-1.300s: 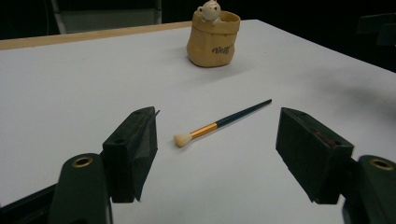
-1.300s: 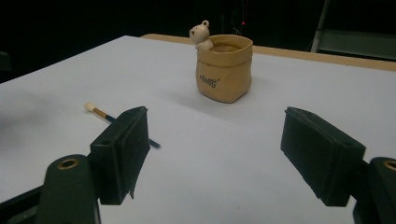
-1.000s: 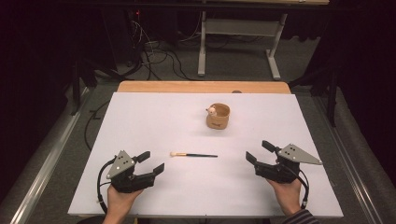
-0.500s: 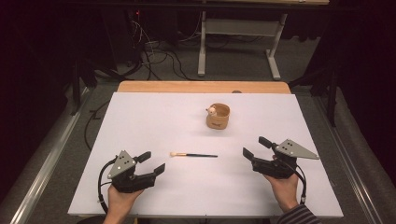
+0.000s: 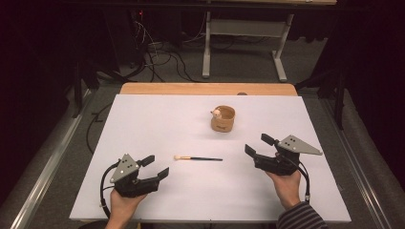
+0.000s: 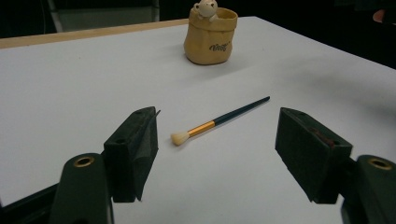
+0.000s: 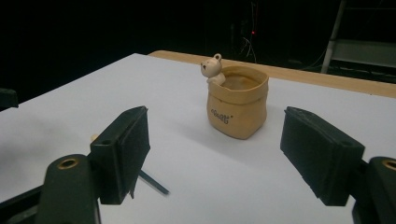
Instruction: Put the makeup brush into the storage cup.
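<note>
White bench point(image 5: 157, 119): thin dark-handled paintbrush point(image 5: 198, 158) lies flat between left claw point(image 5: 156, 167) and right claw point(image 5: 260, 145), both agape, empty.

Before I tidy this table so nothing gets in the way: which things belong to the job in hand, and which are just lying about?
Part of the job:
- paintbrush, lying flat between both tools
- bear pot, upright, empty
- left tool and right tool, both open, holding nothing

Just lying about:
- cables on the floor behind
- table frame beyond
</note>
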Demonstrator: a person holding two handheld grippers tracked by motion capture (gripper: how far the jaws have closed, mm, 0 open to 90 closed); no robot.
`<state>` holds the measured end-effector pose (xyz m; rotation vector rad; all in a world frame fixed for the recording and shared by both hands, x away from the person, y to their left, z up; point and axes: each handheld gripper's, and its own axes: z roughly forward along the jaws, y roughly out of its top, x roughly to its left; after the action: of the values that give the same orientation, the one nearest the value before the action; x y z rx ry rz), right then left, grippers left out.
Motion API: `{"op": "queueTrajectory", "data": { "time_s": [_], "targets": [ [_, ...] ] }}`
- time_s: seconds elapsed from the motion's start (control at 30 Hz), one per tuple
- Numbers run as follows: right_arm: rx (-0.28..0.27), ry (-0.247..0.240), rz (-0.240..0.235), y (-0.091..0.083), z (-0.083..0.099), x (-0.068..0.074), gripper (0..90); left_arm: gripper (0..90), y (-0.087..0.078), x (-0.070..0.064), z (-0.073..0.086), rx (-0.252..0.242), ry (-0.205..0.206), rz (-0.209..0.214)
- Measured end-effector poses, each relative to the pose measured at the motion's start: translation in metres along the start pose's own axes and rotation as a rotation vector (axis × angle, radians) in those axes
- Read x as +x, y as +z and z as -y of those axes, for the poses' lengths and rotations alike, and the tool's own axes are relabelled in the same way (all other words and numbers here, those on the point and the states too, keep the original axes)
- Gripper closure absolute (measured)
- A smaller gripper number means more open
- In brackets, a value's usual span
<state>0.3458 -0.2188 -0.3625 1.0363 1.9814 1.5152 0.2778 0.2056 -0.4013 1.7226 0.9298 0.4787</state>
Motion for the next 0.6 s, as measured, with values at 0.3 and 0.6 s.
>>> {"op": "queueTrajectory", "data": {
  "time_s": [0.3, 0.6],
  "targets": [
    [0.004, -0.032, 0.005, 0.011, -0.01, 0.005, 24.9, 30.6, 0.0, -0.001, 0.0, 0.002, 0.002, 0.003],
    [0.009, -0.034, 0.0, 0.021, -0.016, 0.006, 24.3, 30.6, 0.0, -0.001, 0.0, 0.003, 0.003, 0.003]
  ]
}}
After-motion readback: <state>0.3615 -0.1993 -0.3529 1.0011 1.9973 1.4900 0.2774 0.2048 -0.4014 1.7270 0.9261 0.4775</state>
